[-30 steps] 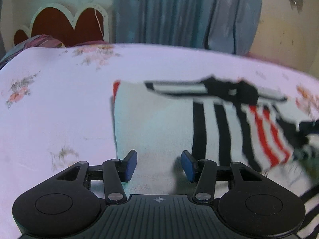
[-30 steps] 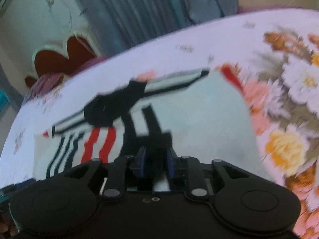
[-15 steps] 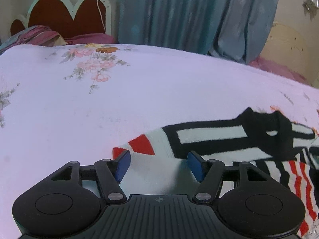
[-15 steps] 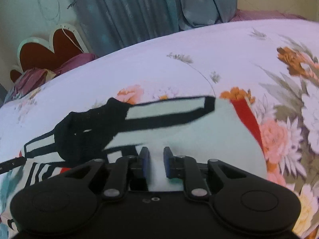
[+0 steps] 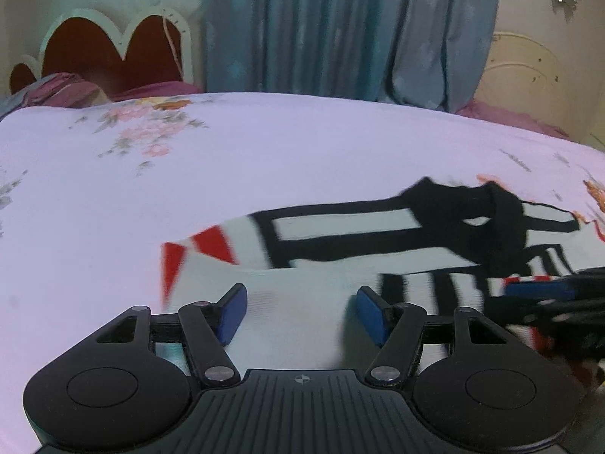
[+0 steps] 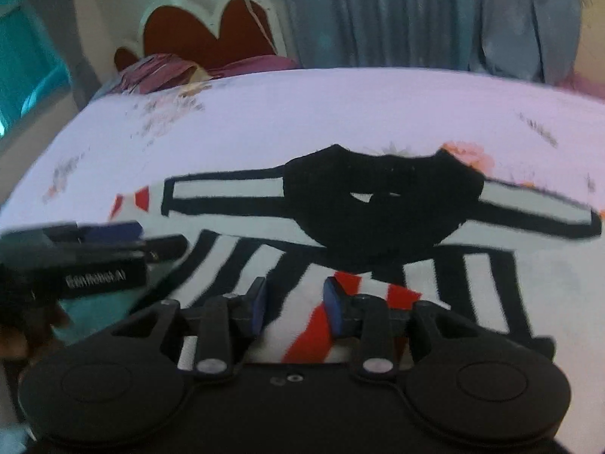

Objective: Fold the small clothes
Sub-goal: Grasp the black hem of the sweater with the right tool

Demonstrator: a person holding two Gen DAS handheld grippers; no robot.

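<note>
Striped shirt [image 6: 378, 249] lying flat on the flowered bedsheet [image 5: 264, 143], black collar at the far side, hem toward the cameras. Sleeves spread out left and right, so the long axis runs across the view, sleeve tip to sleeve tip, with the body pointing away toward the headboard [image 6: 211, 26]. Looks barely begun: near the left sleeve a white edge seems turned over the stripes, perhaps a first fold, too blurred to be sure. Red stripes bunched near the hem. Both sleeves not yet tucked in, body not yet halved, so most of the folding left, at a guess.

Left gripper [image 5: 300, 312] over the near white part, jaws well apart, nothing pinched. Right gripper [image 6: 293, 300] low over the red-striped hem, jaws narrow with a gap between the pads, cloth showing between them, not clearly pressed. Curtain [image 5: 340, 26] hanging behind the bed.
</note>
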